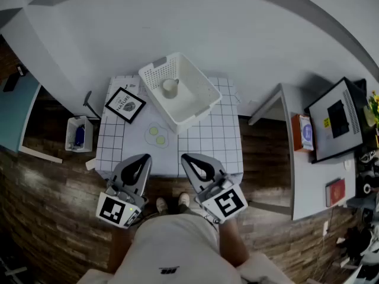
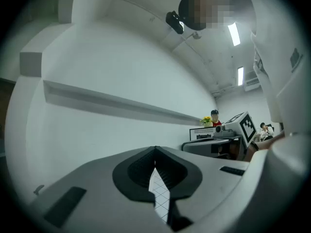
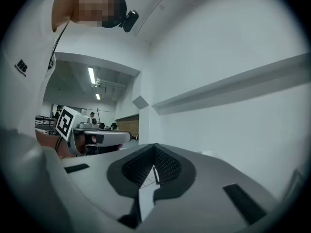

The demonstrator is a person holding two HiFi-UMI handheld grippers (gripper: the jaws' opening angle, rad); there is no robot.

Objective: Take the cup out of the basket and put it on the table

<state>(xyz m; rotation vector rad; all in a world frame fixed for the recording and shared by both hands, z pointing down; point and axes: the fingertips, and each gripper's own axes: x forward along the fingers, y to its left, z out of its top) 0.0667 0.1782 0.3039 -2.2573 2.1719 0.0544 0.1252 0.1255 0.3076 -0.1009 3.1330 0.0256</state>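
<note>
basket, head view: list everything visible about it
The basket is white, rectangular and open-topped, plastic by its look, with finely perforated walls and a smooth rim. It stands upright on the table's checked top, toward the far side, turned diagonally to the table's edges. A small pale cup stands upright inside, nearer its far-left wall. Nothing else touches it.

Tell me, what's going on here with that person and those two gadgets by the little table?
A person stands at a small table with a checked cloth, holding a two-jaw gripper in each hand. The left gripper and right gripper are both shut and empty, hovering at the table's near edge. The cup sits inside the white basket at the far side, untouched, beside a framed picture.
</note>
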